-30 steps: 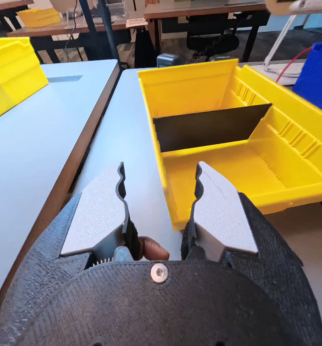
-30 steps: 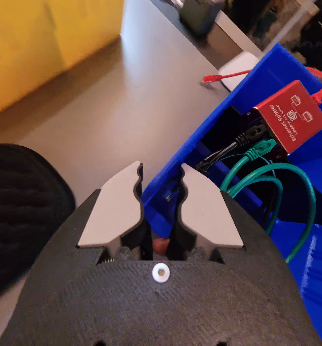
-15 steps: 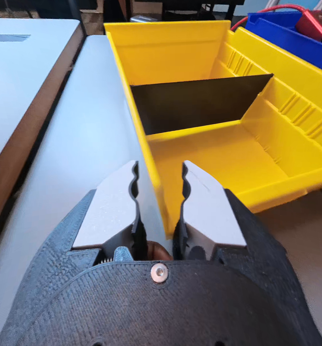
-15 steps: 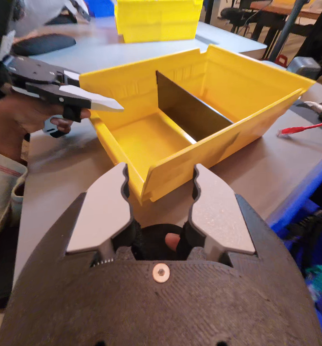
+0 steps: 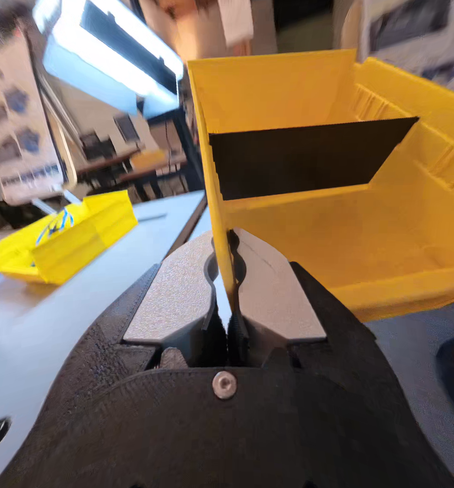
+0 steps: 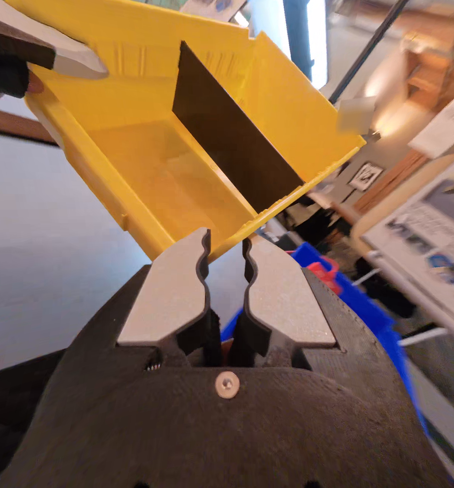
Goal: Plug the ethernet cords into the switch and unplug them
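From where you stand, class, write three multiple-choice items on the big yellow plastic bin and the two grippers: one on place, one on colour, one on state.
1. Where does the left gripper grip the large yellow plastic bin?
A. its side wall
B. its black divider
C. its floor

2. What colour is the flat divider panel inside the bin?
A. blue
B. black
C. red

3. How does the right gripper stand?
A. jaws apart at the bin's near corner
B. clamped on a green cable
C. shut tight on nothing

Answers: 1 A, the yellow wall runs between its two fingers; 2 B, the panel is dark against the yellow in both views; 3 A, a gap shows between its fingers by the corner.
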Tool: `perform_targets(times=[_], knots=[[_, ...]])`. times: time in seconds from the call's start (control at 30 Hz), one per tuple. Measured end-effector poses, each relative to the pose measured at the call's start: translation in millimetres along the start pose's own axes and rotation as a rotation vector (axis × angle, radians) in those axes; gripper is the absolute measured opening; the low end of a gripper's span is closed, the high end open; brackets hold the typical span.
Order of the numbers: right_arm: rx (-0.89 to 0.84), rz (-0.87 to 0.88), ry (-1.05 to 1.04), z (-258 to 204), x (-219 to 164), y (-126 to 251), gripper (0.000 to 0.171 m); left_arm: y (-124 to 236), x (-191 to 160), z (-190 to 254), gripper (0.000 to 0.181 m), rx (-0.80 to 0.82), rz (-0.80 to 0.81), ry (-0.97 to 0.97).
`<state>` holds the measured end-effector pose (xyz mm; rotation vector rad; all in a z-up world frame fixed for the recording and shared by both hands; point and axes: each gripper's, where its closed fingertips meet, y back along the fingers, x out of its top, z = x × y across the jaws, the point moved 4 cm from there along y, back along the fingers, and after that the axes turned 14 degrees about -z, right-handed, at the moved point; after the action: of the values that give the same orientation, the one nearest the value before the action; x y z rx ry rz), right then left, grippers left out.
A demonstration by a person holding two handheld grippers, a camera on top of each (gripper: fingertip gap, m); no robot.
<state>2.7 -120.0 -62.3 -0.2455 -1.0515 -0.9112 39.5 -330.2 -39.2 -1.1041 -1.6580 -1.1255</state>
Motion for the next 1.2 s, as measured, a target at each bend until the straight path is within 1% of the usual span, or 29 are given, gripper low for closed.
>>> perform_targets(times=[0.1, 0.17, 0.23, 0.3, 0.37, 0.47, 0.53, 0.67, 0.83, 0.93, 1.03, 1.13, 1.2], knots=[[-0.168, 0.079, 0.034, 41, 5, 49, 0.021, 19, 39, 38, 0.006, -0.033, 0.202, 0.017], [-0.285, 0.101, 0.063, 65, 0, 84, 0.019, 25, 59, 71, 0.007, -0.102, 0.296, 0.038], [-0.394, 0.082, 0.070, 88, -12, 118, 0.019, 28, 78, 108, 0.007, -0.183, 0.360, 0.052], [-0.491, 0.037, 0.047, 112, -30, 149, 0.018, 26, 96, 150, 0.006, -0.257, 0.391, 0.048], [-0.579, -0.014, -0.001, 135, -52, 180, 0.016, 22, 110, 197, 0.007, -0.370, 0.403, 0.070], [-0.675, -0.106, -0.090, 166, -91, 224, 0.015, 16, 124, 273, 0.007, -0.523, 0.373, 0.061], [-0.725, -0.185, -0.133, 182, -119, 250, 0.015, 13, 127, 321, 0.008, -0.599, 0.343, 0.018], [-0.760, -0.298, -0.236, 205, -178, 285, 0.014, 6, 123, 404, 0.008, -0.716, 0.241, -0.067], [-0.733, -0.455, -0.328, 214, -248, 306, 0.014, -7, 94, 480, 0.008, -0.800, 0.081, -0.149], [-0.719, -0.521, -0.384, 216, -279, 311, 0.014, -11, 76, 509, 0.008, -0.816, 0.032, -0.181], [-0.716, -0.577, -0.431, 218, -303, 313, 0.013, -15, 61, 528, 0.009, -0.834, 0.000, -0.211], [-0.722, -0.637, -0.445, 219, -321, 314, 0.013, -17, 48, 541, 0.013, -0.898, -0.034, -0.245], [-0.730, -0.635, -0.415, 221, -325, 315, 0.013, -20, 37, 547, 0.018, -0.949, -0.073, -0.293]])
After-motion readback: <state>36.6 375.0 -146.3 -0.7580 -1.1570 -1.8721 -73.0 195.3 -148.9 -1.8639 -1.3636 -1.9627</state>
